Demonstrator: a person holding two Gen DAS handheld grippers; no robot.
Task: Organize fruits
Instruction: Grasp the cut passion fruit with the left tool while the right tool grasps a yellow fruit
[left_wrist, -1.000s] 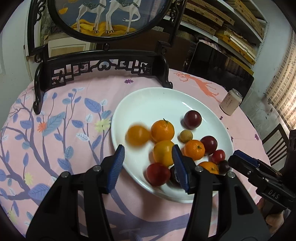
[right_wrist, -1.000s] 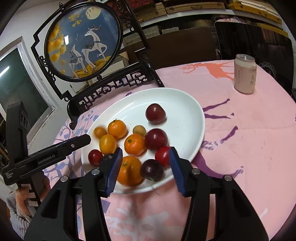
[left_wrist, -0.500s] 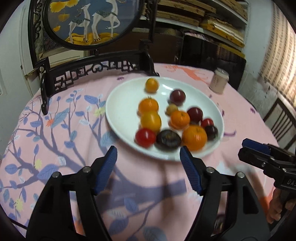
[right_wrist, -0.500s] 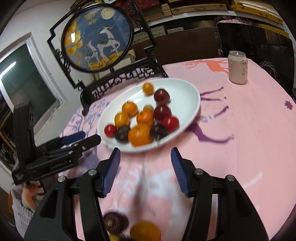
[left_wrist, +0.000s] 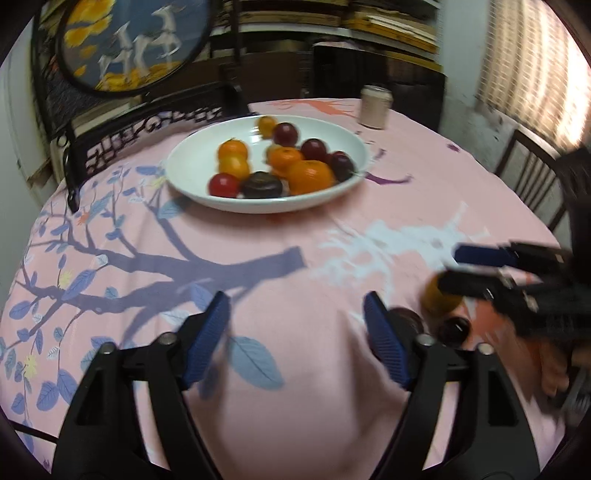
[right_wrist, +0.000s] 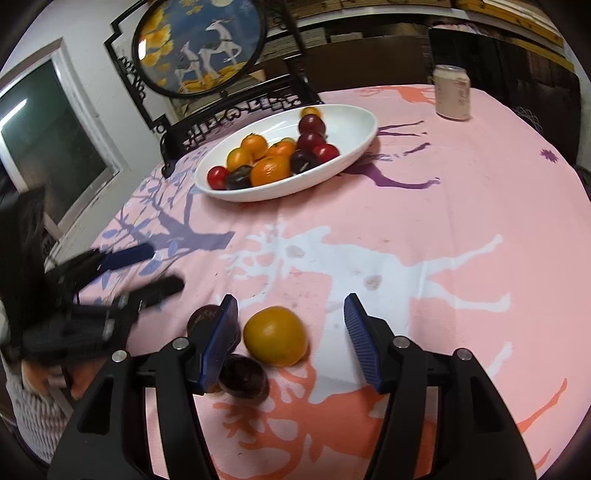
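Note:
A white plate (left_wrist: 184, 173) (right_wrist: 347, 122) at the far side of the table holds several oranges, red plums and dark plums. A loose orange (right_wrist: 275, 336) (left_wrist: 439, 299) lies on the pink cloth near the front edge, with two dark plums (right_wrist: 243, 374) (left_wrist: 454, 328) beside it. My right gripper (right_wrist: 291, 301) has its jaws opening around the orange, which sits nearer the left pad; neither pad touches it. One plum (right_wrist: 203, 317) is partly hidden behind that left finger. My left gripper (left_wrist: 295, 332) (right_wrist: 147, 271) is opening over bare cloth with nothing between its jaws.
A pale drink can (left_wrist: 375, 107) (right_wrist: 452, 92) stands at the far right of the round table. Behind the plate stands a black carved stand with a round deer picture (right_wrist: 199, 48). A dark chair (left_wrist: 532, 173) is at the table's right edge.
Both grippers pulled back from the plate toward the table's near edge and their jaws widened. The loose orange and plums came into view. A small orange rolled to the plate's far side.

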